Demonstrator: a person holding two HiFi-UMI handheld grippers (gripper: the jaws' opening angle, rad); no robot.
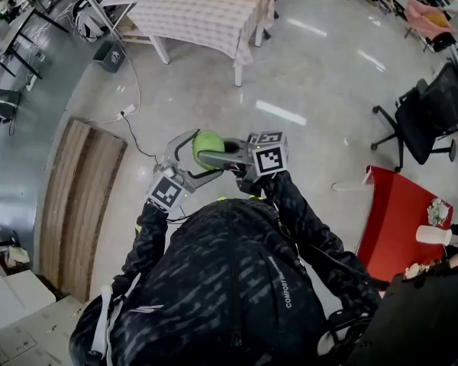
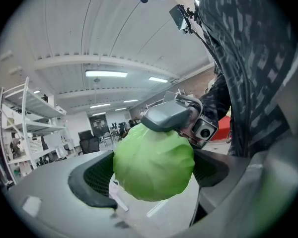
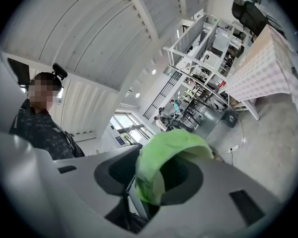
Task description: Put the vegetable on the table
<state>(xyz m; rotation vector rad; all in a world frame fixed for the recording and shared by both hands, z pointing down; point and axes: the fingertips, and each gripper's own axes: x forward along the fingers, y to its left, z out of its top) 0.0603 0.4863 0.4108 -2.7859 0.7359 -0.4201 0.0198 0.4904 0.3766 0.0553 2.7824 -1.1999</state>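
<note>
A round green cabbage (image 1: 208, 145) hangs in the air in front of the person, above the floor. My right gripper (image 1: 216, 152) is shut on it; in the right gripper view a green leaf (image 3: 159, 155) is pinched between the jaws of my right gripper (image 3: 156, 177). My left gripper (image 1: 199, 158) stands wide open, one jaw on each side of the cabbage (image 2: 154, 165), and I see no squeeze from its pads. In the left gripper view, one right finger (image 2: 166, 117) lies over the top of the cabbage. The table (image 1: 206, 10), under a checked cloth, stands far ahead.
A low wooden panel (image 1: 80, 197) lies on the floor to the left, with a cable (image 1: 133, 120) running past it. A red table (image 1: 397, 219) with small items and a black office chair (image 1: 427, 113) are on the right. Metal shelving (image 3: 198, 83) stands beside the table.
</note>
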